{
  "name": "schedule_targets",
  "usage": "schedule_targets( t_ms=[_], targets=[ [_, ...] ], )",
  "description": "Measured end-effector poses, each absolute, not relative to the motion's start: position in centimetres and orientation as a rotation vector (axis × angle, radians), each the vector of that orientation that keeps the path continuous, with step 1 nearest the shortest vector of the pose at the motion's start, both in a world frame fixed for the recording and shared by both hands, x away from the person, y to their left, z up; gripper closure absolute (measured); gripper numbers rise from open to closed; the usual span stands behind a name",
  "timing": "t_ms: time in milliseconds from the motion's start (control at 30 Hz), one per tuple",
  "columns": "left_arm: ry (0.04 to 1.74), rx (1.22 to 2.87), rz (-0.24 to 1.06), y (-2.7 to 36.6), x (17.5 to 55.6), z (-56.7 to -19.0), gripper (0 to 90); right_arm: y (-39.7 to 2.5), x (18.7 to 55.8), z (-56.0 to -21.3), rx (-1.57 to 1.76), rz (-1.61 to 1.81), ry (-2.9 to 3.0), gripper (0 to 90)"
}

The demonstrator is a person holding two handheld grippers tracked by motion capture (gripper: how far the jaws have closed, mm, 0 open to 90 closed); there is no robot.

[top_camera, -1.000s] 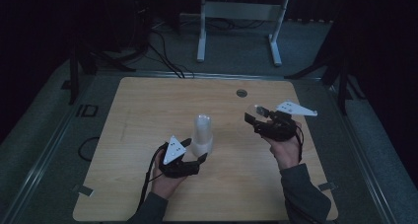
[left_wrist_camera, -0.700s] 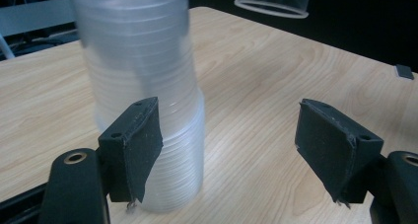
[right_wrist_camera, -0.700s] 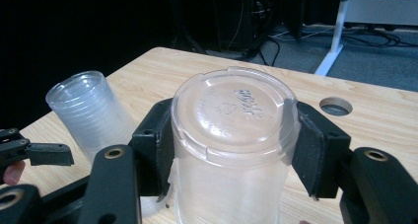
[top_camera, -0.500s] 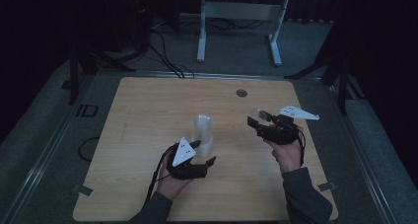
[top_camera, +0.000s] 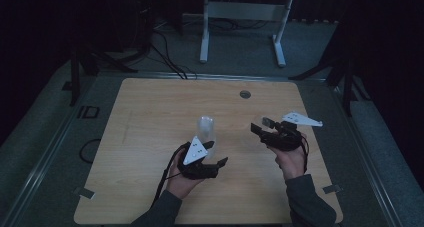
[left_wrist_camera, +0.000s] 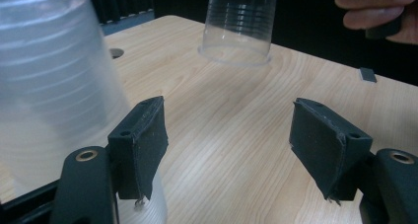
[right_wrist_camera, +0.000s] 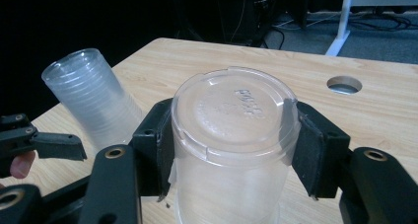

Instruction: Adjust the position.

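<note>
A stack of clear plastic cups (top_camera: 206,132) stands upside down mid-table, leaning slightly; it looms at the left of the left gripper view (left_wrist_camera: 49,86). A single clear cup (right_wrist_camera: 234,135) stands upside down to its right, with its rim on the wood in the left gripper view (left_wrist_camera: 239,31). My right gripper (top_camera: 260,128) is shut on this cup, one pad against each side. My left gripper (top_camera: 216,159) is open just in front of the stack, with nothing between its pads (left_wrist_camera: 140,145); the stack sits outside its left jaw.
The wooden table (top_camera: 150,112) has a round cable hole (top_camera: 244,94) at the back right. A white metal frame (top_camera: 240,12) stands on the floor beyond the far edge. Cables trail over the dark floor at the back left.
My left gripper has drawn back from the stack's base toward the near edge and a little right. My right gripper has shifted slightly nearer with the single cup.
</note>
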State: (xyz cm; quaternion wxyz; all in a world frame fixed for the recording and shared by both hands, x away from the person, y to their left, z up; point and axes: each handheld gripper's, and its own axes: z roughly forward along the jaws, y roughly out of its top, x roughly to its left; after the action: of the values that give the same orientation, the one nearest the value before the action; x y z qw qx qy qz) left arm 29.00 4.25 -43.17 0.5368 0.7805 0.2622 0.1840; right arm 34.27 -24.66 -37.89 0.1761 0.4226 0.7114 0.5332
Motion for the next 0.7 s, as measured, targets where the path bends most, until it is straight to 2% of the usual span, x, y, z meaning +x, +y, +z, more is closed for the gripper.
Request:
schedule_targets(
  t_ms=[700],
  targets=[
    [0.586,1.861,0.440,1.9,30.1,-42.4,29.9,-25.0,33.9,-39.4,1.252,1.544,2.005,40.8]
  ],
)
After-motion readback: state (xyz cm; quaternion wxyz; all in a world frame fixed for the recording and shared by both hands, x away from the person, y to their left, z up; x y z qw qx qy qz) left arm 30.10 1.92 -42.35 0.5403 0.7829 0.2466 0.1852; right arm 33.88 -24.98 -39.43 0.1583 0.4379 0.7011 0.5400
